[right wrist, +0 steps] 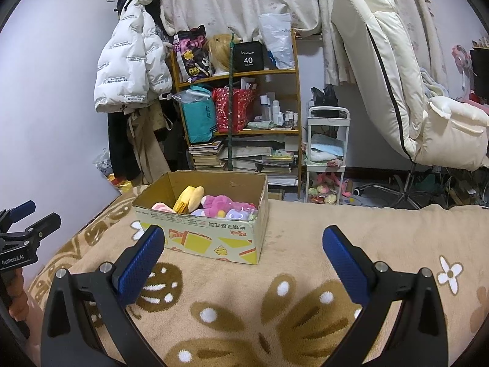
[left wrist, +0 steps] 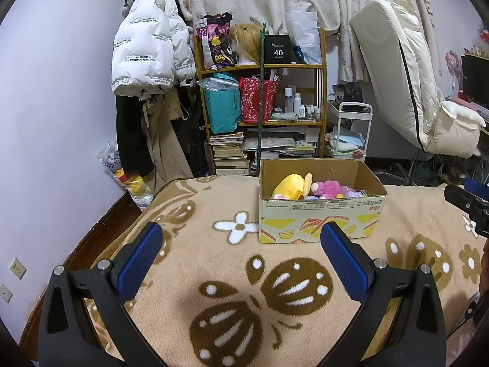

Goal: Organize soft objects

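Note:
A cardboard box (left wrist: 321, 220) (right wrist: 214, 238) stands on the beige patterned blanket (left wrist: 244, 275) (right wrist: 305, 235). Inside it lie a yellow plush toy (left wrist: 292, 186) (right wrist: 189, 198), a pink plush toy (left wrist: 328, 188) (right wrist: 218, 203) and smaller purple ones (right wrist: 237, 214). My left gripper (left wrist: 241, 232) hovers open above the blanket, short of the box, nothing between its blue pads. My right gripper (right wrist: 243, 235) is open too, empty, with the box ahead and to the left. Each gripper shows at the edge of the other's view: the right one (left wrist: 467, 205), the left one (right wrist: 27, 229).
Behind the bed stand a cluttered wooden shelf (left wrist: 259, 91) (right wrist: 238, 104) with bags, bottles and stacked books, a hung white puffer jacket (left wrist: 146, 39) (right wrist: 131, 61), a small white cart (left wrist: 351, 131) (right wrist: 327, 140) and a cream reclining chair (left wrist: 412, 76) (right wrist: 397, 76). The blanket's left edge drops to the floor.

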A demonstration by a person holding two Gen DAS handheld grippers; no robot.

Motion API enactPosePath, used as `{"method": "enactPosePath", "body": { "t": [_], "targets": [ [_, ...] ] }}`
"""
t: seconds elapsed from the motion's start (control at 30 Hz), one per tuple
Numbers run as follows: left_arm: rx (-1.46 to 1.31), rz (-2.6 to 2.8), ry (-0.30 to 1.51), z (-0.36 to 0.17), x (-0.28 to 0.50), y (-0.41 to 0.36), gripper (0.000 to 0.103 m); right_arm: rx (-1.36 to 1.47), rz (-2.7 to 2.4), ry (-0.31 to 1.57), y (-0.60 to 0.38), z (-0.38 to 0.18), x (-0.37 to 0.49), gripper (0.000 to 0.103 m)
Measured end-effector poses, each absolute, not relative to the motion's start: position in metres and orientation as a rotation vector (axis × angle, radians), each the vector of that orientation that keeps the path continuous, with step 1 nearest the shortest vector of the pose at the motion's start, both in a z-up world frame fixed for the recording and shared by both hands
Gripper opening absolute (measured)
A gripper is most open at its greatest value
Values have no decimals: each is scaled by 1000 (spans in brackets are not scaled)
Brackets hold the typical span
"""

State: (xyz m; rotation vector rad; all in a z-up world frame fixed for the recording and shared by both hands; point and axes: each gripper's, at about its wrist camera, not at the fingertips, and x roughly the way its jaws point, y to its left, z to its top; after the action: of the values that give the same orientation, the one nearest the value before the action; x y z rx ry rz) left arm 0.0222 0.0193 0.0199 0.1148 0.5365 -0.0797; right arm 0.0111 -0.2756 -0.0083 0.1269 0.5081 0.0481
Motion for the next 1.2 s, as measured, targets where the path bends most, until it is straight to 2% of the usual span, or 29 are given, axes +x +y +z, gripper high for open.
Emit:
{"method": "enactPosePath", "body": {
  "t": [1.2],
  "targets": [
    [132, -85, 552, 16, 23, 25, 102, 132, 39, 510, -287, -10, 11, 103]
  ]
}}
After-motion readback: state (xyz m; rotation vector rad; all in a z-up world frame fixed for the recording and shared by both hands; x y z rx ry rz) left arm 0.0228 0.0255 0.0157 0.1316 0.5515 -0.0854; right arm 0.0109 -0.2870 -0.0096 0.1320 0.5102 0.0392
